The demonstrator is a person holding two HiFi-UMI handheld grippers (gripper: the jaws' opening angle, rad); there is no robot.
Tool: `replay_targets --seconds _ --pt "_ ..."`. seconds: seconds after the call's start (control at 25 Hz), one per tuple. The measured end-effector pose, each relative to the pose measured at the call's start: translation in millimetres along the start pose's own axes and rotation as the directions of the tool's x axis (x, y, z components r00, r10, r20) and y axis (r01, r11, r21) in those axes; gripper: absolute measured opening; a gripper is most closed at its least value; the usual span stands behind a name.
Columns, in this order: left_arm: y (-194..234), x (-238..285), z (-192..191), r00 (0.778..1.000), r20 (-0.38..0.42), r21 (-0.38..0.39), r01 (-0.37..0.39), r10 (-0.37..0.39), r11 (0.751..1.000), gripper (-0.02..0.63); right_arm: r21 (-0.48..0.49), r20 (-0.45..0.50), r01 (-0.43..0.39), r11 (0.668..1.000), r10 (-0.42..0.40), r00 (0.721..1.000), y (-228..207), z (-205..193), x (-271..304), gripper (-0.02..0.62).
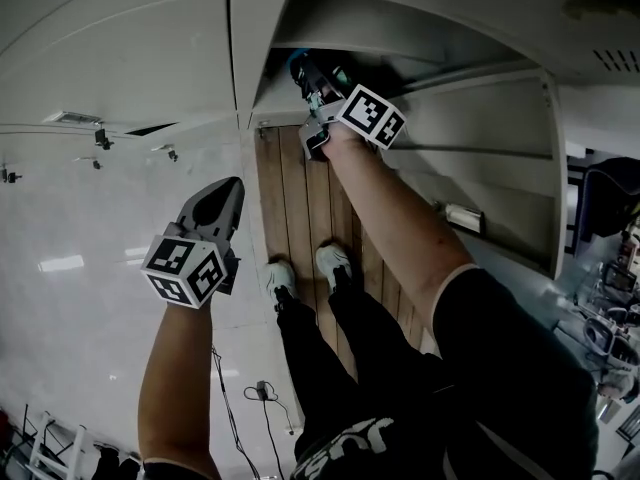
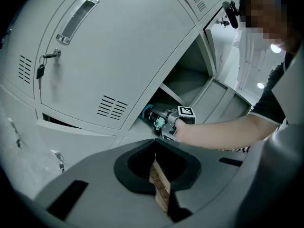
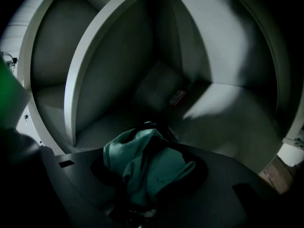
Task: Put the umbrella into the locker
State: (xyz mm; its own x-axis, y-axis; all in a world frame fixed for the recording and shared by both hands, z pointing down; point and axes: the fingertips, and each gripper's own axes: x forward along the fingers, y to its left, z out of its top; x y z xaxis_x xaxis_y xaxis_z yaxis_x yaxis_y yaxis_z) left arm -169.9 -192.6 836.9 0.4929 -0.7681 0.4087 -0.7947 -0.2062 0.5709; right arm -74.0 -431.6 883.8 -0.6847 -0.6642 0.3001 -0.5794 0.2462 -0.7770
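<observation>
The floor [image 1: 90, 298] is white and glossy, and lamps reflect in it. A wooden strip [image 1: 300, 198] of planks runs just in front of the grey metal lockers [image 1: 140, 58]. The person's two white shoes [image 1: 282, 278] stand on this strip.

One open locker [image 1: 300, 43] has its door [image 1: 490, 138] swung to the side (a small handle shows on it). The compartment inside is grey and bare. On its back wall there is only a small card [image 3: 176, 97], too dark to read.

The right gripper [image 2: 156, 118] reaches into the mouth of this compartment. Its jaws are clamped on the umbrella [image 3: 147, 160], a folded teal bundle, which is held above the compartment's bottom, just inside the opening.

The left gripper [image 1: 230, 190] hangs over the white floor, well apart from the open locker. Its jaws are together with nothing between them.

Beside the opening, a closed door carries a long handle [image 2: 76, 20], a key [image 2: 40, 71] hanging from its lock, and vent slots [image 2: 112, 107]. A thin cable [image 1: 262, 393] lies on the floor. The black trousers [image 1: 345, 443] bear white letters, but I cannot read them fully.
</observation>
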Motion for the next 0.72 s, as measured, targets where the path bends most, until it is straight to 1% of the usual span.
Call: replay_targets --seconds 0.12,0.2,0.28,0.36,0.52,0.72 --pt "-3.7 5.5 3.0 1.0 0.004 0.005 0.012 -0.012 1.0 0.009 -0.034 0.001 0.016 0.999 -0.016 1.0 -5.1 2.1 5.9 0.225" --pt "-4.9 7.6 5.0 1.0 0.012 0.001 0.017 -0.017 1.0 0.009 -0.076 -0.005 0.022 0.997 -0.022 1.0 -5.6 4.1 10.5 0.225" --pt "-5.5 8.8 5.2 1.0 0.015 0.001 0.021 -0.021 1.0 0.009 -0.133 -0.015 0.027 0.991 -0.029 0.999 -4.5 6.8 15.0 0.225" --pt "-6.0 8.4 3.6 1.0 0.011 0.003 0.022 -0.022 1.0 0.009 -0.213 -0.033 0.031 0.977 -0.039 0.999 -2.6 7.5 19.3 0.225" --pt "-8.0 4.9 2.9 1.0 0.009 0.005 0.024 -0.024 1.0 0.009 -0.384 -0.081 0.032 0.923 -0.068 0.994 -2.0 6.3 28.1 0.225" --pt "-2.8 -2.6 2.5 1.0 0.009 0.008 0.011 -0.011 1.0 0.009 -0.539 -0.119 0.029 0.842 -0.11 0.987 -0.2 5.6 40.6 0.225"
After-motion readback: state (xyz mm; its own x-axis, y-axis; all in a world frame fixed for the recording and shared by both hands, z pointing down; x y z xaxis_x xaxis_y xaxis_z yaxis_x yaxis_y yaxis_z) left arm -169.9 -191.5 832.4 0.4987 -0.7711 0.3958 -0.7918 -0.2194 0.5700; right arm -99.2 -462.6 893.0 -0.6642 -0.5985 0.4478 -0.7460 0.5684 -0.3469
